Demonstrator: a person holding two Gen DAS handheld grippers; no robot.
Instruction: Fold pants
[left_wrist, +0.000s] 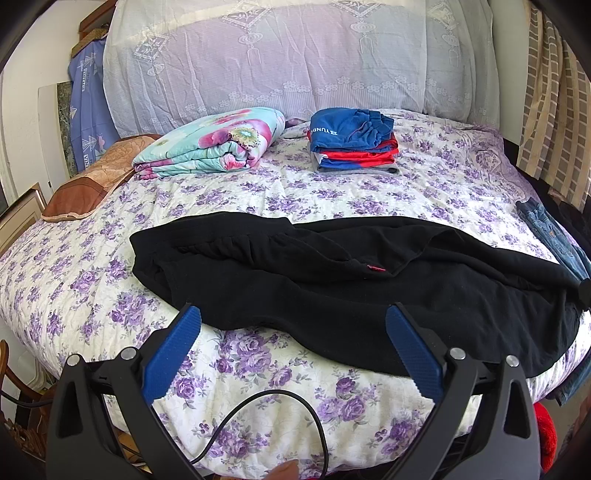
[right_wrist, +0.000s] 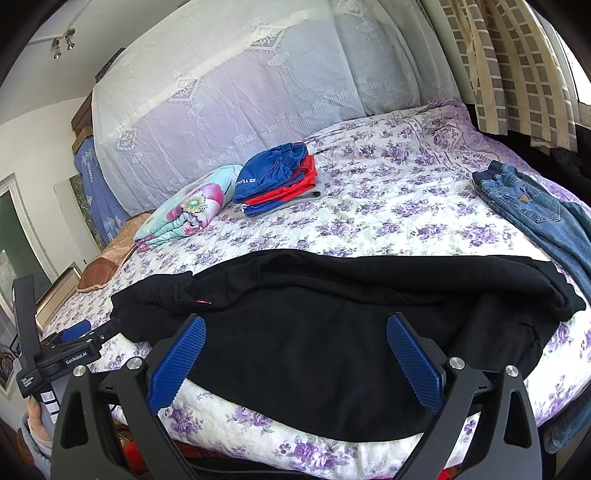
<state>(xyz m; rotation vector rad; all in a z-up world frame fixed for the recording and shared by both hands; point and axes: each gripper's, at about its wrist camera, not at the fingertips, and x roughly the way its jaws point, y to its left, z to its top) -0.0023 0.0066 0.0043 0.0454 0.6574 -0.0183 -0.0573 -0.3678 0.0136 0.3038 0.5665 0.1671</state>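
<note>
Blue ribbed pads are standing wide apart on both claws, and neither one is pinching anything. Spread and empty, the left gripper (left_wrist: 293, 321) is hovering over the near edge of the bed, with the black fleece pants (left_wrist: 332, 273) lying just ahead of its fingertips; whether the tips are touching the cloth cannot be told. Likewise spread and empty, the right gripper (right_wrist: 295, 330) is hanging above the broad black middle of the same pants (right_wrist: 332, 332), which are filling the space between and beyond its fingers.

Judging from how the cloth lies, the folding is sitting at an early stage: the pants appear doubled lengthwise, one leg over the other, rumpled and with a small red tag (left_wrist: 375, 268) showing ahead of the left claw. The crosswise folds look not yet done, and the near hem is drooping over the mattress edge.

Their long axis is running left to right across both claws' line of sight, along the front edge of the white quilt with purple flowers (left_wrist: 295, 192). The gathered end, likely the waistband, is pointing to the left of the left claw, though the black folds are hiding which end is which

Farther ahead, a neat stack of folded blue and red garments (left_wrist: 352, 140) is resting, and blue denim jeans (right_wrist: 535, 210) are lying off to the right
</note>
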